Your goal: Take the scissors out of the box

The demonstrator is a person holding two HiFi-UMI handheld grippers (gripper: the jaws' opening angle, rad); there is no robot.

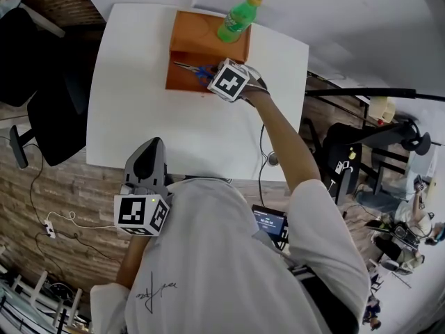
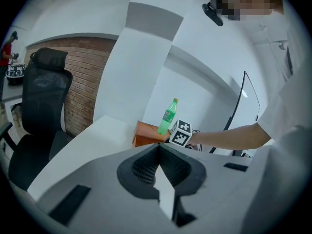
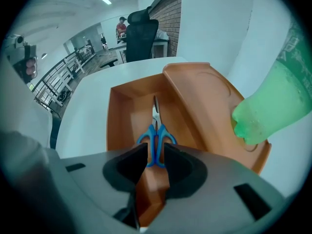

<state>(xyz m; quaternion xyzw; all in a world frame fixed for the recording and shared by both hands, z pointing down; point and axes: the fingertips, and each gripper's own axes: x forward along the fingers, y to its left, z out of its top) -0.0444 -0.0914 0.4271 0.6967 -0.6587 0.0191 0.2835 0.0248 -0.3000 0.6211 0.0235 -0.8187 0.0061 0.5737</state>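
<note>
step: reach — right gripper [image 3: 155, 156] over box [image 3: 119, 116], jaws apart astride scissors [image 3: 156, 136] handles, no grip yet
next: lower, close on handles, lift
left gripper [image 2: 159, 155]: jaws together, empty

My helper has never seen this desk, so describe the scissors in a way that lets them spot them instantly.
On the white table, find the orange box near its far edge. The scissors lie flat in the box's open, sunken half. They alone have blue handles and metal blades; the neighbouring green bottle stands upright on the box's raised half.
</note>
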